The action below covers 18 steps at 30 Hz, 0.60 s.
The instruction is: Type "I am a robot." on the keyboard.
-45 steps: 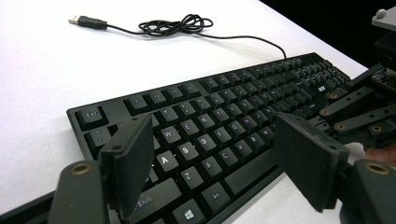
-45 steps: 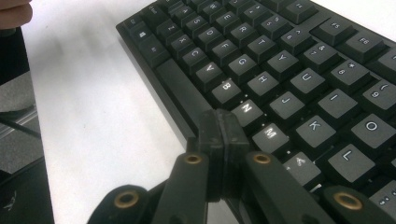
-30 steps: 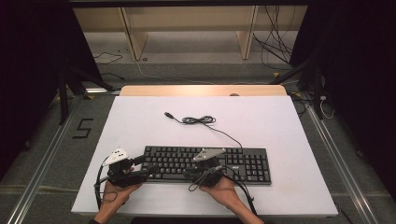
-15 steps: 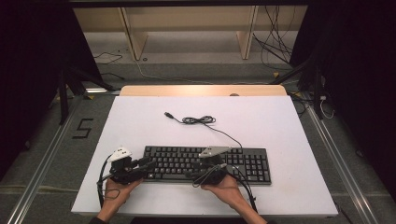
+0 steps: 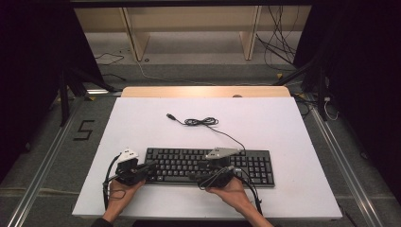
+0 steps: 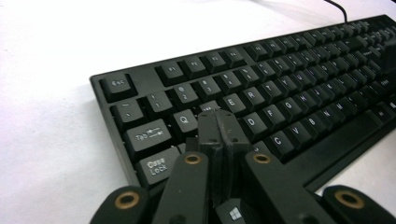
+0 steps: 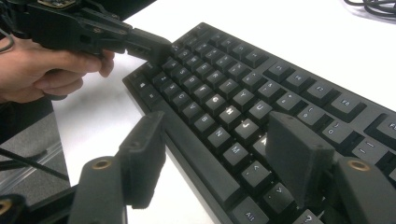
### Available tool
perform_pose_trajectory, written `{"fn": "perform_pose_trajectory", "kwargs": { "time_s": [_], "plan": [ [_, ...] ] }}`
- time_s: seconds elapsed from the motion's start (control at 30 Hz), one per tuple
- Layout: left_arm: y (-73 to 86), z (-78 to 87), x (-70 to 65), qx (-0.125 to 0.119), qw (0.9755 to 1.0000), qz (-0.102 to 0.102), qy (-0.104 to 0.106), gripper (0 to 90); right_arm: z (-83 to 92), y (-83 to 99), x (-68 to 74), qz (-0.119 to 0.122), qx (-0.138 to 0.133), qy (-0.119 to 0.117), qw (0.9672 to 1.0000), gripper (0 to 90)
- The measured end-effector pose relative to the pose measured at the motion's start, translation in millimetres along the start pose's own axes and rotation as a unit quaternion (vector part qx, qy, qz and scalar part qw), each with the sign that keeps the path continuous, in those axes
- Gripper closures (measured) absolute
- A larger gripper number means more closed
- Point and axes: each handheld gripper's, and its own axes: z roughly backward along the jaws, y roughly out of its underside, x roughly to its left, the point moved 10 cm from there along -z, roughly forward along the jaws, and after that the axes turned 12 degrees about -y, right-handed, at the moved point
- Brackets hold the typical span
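High view: black rectangular plastic keyboard (image 5: 210, 165) lies near the white table's (image 5: 283, 127) front edge. Left gripper (image 5: 150, 165), jaws just closed together empty, rests on its left keys; right gripper (image 5: 196, 177), jaws just opened wide, straddles its front edge.

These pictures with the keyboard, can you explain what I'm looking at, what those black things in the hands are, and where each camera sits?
A person sits at a white table and holds a hand-operated claw in each hand. One picture comes from a camera above, looking down. The other two come from cameras riding on the claws, looking along their black jaws.

On the table lies a black keyboard, with its cable coiled loosely behind it.

The left claw has just been closing. Its jaws are pressed together, nothing between them, tips over the keys near Q. The right claw has just been opening. Its jaws stand wide apart above the keyboard's front edge, one over the keys, the other beyond the edge. Neither claw holds anything.
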Motion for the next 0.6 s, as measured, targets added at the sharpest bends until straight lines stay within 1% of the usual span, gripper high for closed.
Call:
{"fn": "perform_pose_trajectory", "kwargs": {
  "time_s": [0.2, 0.3, 0.4, 0.6],
  "plan": [
    [-1.3, -3.7, 1.4, 0.003, 1.0, 0.004, -0.001, 88.9, 2.6, -0.3, 0.6, 0.004, -0.006, 0.0, 1.0, 37.5],
    [-1.0, -5.6, 1.1, 0.008, 1.0, 0.001, -0.002, 88.9, 3.8, -0.1, 0.6, 0.004, -0.006, 0.001, 1.0, 36.8],
    [-1.3, -6.9, 1.3, 0.008, 1.0, 0.005, -0.003, 88.9, 4.7, 0.5, 1.0, 0.002, -0.004, 0.001, 1.0, 36.1],
    [0.0, -9.1, 1.5, 0.013, 0.9999, 0.002, -0.003, 88.9, 4.8, 0.6, 1.2, 0.003, -0.005, 0.002, 1.0, 35.4]
  ]
}}
